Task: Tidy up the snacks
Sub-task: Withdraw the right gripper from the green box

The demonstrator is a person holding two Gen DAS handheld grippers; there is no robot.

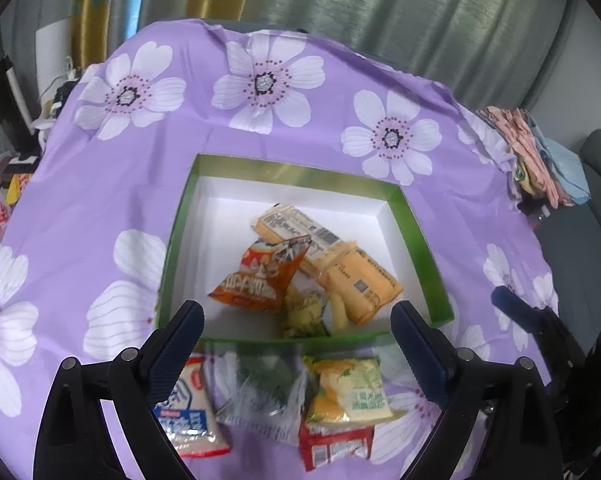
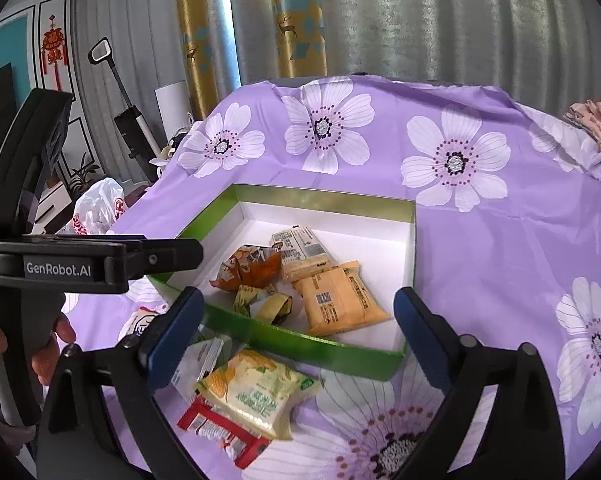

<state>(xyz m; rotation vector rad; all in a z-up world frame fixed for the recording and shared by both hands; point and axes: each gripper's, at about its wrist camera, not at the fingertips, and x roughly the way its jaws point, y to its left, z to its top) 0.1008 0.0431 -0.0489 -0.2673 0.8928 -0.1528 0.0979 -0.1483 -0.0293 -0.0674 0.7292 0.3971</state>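
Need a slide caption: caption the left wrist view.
Open left gripper above loose snack packets beside a green box of snacks.

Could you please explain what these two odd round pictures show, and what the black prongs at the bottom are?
There is no robot: a person holds a two-finger claw in each hand, and each claw carries a wide-angle camera looking along its fingers. One picture is from the left claw, the other from the right claw; both are open and hold nothing. In the right view, the left tool also appears at the left edge. Below lies a purple flowered cloth with a green box. Inside are an orange packet and yellow packets. In front of the box lie a yellow-green packet atop a red one, and a blue-and-white packet.
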